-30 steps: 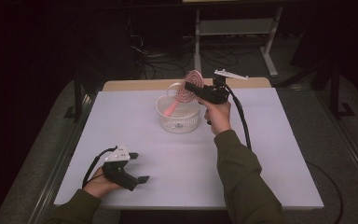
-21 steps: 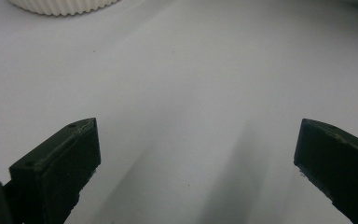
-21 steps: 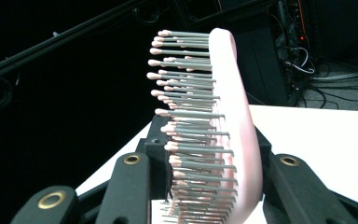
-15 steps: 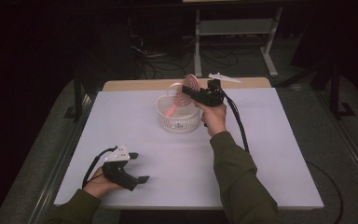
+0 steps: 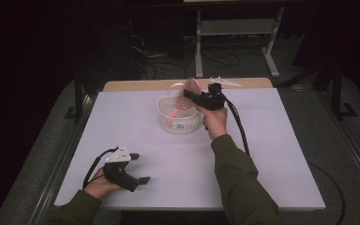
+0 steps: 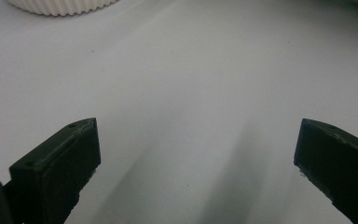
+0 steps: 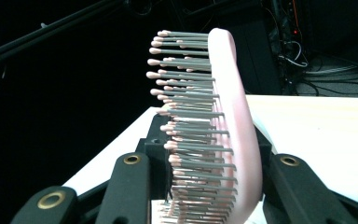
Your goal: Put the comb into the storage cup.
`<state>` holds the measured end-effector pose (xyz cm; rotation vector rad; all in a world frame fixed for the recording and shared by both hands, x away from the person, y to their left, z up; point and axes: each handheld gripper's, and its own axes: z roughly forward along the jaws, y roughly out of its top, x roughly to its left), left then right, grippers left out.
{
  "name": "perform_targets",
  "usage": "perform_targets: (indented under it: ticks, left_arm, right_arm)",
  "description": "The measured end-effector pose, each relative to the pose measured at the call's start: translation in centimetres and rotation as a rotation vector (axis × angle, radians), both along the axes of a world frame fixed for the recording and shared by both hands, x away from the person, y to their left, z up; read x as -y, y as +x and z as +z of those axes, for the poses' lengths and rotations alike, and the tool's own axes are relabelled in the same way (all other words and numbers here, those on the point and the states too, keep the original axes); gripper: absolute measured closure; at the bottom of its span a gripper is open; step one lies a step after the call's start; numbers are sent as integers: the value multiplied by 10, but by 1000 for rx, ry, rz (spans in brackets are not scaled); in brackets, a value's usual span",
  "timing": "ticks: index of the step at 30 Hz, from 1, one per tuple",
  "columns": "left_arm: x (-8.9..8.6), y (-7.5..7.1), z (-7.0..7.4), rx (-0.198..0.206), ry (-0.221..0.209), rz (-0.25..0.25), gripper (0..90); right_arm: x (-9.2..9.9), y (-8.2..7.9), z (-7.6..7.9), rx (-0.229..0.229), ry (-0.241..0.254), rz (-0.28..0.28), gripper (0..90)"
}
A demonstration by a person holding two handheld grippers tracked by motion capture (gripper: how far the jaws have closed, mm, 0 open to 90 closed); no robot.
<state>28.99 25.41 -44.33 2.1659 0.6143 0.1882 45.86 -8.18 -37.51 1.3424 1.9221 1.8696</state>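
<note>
The high view shows a white table (image 5: 262,178) with a person's two forearms coming in over its near edge, each hand holding a black gripper. The right gripper (image 5: 193,96) is held up near the far edge, about midway along it, and its jaws are clamped on a pink hairbrush (image 5: 191,91) with a round head marked by rings of bristles. The brush head stands on edge over the far rim of a white ribbed basket (image 5: 179,123), and its pink handle (image 5: 174,112) slants down into the basket; whether the handle rests on the basket floor I cannot tell. The basket sits on the table toward the far edge, just left of the right hand (image 5: 214,123). A black cable (image 5: 238,129) trails from the right gripper back along the green sleeve toward the near edge. The right gripper view looks along the jaws at the hairbrush (image 7: 228,135) from the side: the pink back curves on the right, the grey bristles with pale tips point left, and the two black jaws press on it from either side. The left gripper (image 5: 138,168) lies low near the near left corner of the table, well apart from the basket. The left gripper view shows its two jaws standing wide apart with only bare table between them, and the ribbed wall of the basket (image 6: 60,5) at the top edge.
</note>
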Motion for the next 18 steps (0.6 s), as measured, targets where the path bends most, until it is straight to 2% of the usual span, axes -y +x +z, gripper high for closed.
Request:
perform_targets:
  ticks: [18]
  left_arm:
    - [0,0,0,-3,-2,-1,1]
  right_arm:
    - [8,1,0,-31,-42,13,611]
